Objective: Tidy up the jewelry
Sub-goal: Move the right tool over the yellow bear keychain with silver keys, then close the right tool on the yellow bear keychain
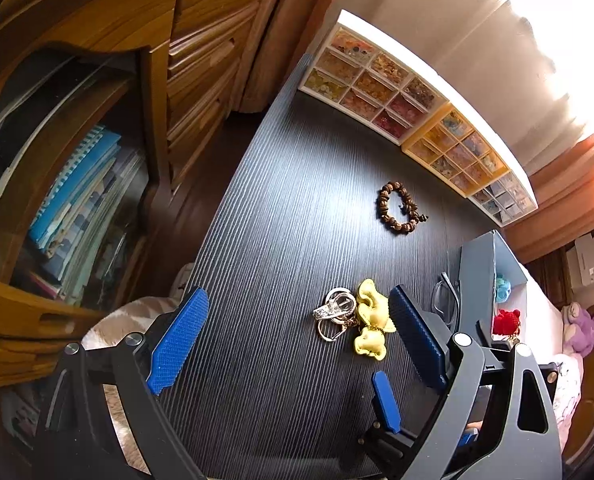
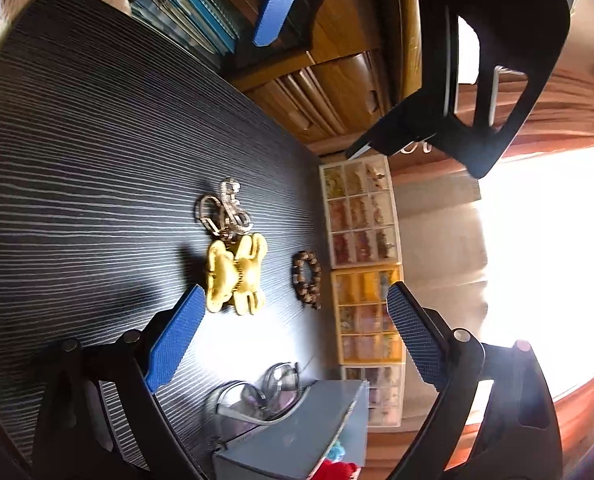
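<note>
Left claw: spread wide and empty, hovering above the bench, its pads on either side of the keyring as seen from the left wrist; likely lining up a pick.
Right claw: also wide and empty, angled across the bench from the other side, charms just ahead of its left pad.
Keyring: a tangle of metal rings touching the yellow charms, lying flat mid-bench; the rings look awkward to pinch cleanly.
Bracelet: brown beads, loose, between the charms and the bead drawers, apart from both.
Bead drawers: three compartment units in a row along the bench's far edge, the probable destination.
Obstacles: glasses touch a grey box near the right claw; the two claws crowd one spot.
</note>
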Demonstrator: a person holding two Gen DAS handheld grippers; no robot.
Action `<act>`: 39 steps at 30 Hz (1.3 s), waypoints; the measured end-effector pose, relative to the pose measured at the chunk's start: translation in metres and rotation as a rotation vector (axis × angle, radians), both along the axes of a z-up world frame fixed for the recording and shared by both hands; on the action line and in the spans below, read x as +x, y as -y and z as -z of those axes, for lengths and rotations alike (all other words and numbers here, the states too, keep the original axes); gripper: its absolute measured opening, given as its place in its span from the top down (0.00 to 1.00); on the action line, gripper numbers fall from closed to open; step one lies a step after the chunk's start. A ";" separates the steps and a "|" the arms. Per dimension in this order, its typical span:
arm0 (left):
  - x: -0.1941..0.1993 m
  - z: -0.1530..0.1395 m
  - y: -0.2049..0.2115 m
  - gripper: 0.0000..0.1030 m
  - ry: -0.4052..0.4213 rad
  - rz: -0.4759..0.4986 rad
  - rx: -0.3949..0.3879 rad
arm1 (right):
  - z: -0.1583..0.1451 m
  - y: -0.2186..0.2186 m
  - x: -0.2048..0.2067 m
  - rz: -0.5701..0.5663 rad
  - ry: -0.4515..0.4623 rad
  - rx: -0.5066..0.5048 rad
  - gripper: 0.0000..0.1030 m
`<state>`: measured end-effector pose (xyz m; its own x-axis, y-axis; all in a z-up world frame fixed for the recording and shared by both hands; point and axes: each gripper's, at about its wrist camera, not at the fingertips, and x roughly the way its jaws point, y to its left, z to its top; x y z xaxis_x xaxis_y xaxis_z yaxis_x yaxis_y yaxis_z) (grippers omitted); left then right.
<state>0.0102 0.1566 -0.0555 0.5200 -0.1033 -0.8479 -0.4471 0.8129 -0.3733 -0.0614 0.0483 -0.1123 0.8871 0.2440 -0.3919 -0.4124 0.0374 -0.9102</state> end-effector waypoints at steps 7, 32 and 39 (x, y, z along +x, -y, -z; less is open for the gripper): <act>0.001 0.002 -0.002 0.11 -0.001 0.000 -0.010 | 0.002 -0.005 0.005 0.012 0.011 0.011 0.19; 0.001 -0.002 -0.004 0.11 0.017 0.005 -0.007 | 0.011 -0.033 0.025 0.105 -0.009 -0.153 0.20; 0.003 -0.001 -0.005 0.11 0.013 0.006 -0.003 | 0.011 -0.029 0.036 0.097 0.036 -0.159 0.20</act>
